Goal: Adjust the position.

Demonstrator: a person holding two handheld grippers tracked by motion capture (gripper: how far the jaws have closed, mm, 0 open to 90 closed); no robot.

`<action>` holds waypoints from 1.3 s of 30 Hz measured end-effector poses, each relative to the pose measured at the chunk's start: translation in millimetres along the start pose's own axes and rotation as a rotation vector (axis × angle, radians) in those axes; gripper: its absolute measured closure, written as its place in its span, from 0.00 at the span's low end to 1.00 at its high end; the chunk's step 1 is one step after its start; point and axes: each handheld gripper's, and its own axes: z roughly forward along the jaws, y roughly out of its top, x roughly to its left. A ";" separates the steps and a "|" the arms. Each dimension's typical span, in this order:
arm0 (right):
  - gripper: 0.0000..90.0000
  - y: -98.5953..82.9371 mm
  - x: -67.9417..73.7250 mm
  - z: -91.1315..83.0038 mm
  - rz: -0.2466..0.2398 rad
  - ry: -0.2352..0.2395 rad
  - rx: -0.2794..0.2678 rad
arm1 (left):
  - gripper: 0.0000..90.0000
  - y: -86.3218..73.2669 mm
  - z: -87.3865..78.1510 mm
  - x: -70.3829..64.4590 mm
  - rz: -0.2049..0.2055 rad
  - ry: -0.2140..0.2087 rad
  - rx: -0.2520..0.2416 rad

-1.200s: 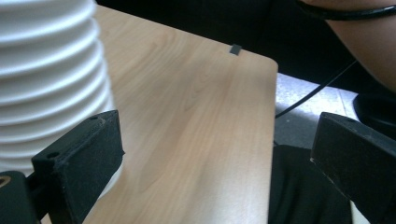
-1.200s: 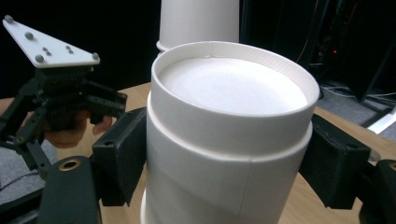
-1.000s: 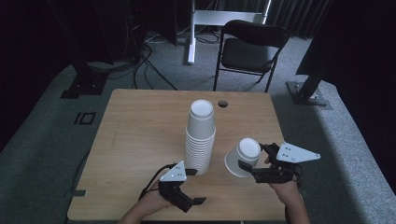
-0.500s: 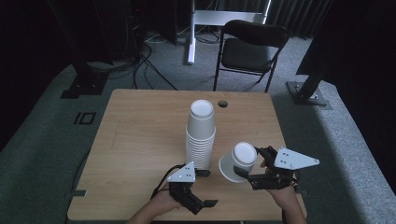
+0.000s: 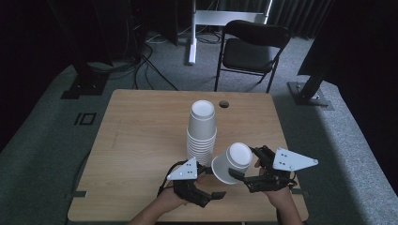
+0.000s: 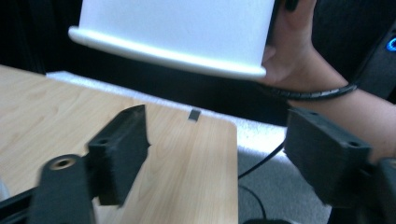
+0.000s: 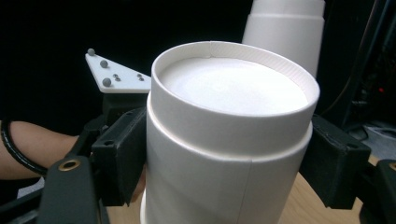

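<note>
A tall stack of upturned white paper cups (image 5: 202,131) stands mid-table; its top (image 7: 285,32) rises behind the held cup in the right gripper view. My right gripper (image 5: 244,163) is shut on a single white cup (image 5: 232,162), lifted off the table and tilted, base up. That cup (image 7: 229,135) sits squarely between the right gripper's (image 7: 229,168) black jaws. My left gripper (image 5: 212,183) is open just left of and below the cup. In the left gripper view the cup's rolled rim (image 6: 173,32) hangs above the left gripper's (image 6: 215,149) spread jaws.
The wooden table (image 5: 141,140) has a small round hole (image 5: 224,103) near its far edge. A black folding chair (image 5: 251,51) stands beyond it, with cables and stand feet on the grey floor. The table's right front corner (image 6: 224,130) lies close ahead of the left gripper.
The right gripper has carried the cup left and toward the front edge. The left gripper has slid right until its jaws sit under the cup's rim.
</note>
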 end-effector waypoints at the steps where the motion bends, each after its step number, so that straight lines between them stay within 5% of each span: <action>1: 0.25 1.1 0.3 0.4 0.000 0.004 -0.002 | 0.27 1.6 -0.4 -0.2 -0.003 0.002 -0.008; 13: 0.25 3.8 2.6 5.9 -0.013 0.020 0.000 | 0.48 9.1 -2.9 1.3 -0.008 -0.093 -0.125; 17: 0.25 2.6 0.3 4.7 -0.002 0.027 -0.009 | 0.56 7.2 -3.6 1.1 0.027 -0.080 -0.170; 22: 0.25 4.7 1.0 2.7 -0.003 0.034 -0.024 | 0.71 7.1 -4.5 4.2 0.013 -0.099 -0.213; 29: 0.24 4.6 0.7 1.5 0.002 0.070 -0.033 | 0.91 10.2 -4.2 2.1 0.042 -0.171 -0.172; 32: 0.23 4.4 1.6 2.0 -0.004 0.083 -0.027 | 0.93 10.6 -4.4 0.4 0.068 -0.159 -0.163; 35: 0.22 4.3 -0.4 2.2 0.006 0.106 -0.005 | 0.93 14.5 -6.5 -4.6 0.162 -0.097 -0.084; 39: 0.20 5.5 -3.8 -0.9 0.036 0.095 -0.003 | 0.93 15.2 -6.7 -7.4 0.219 -0.063 -0.011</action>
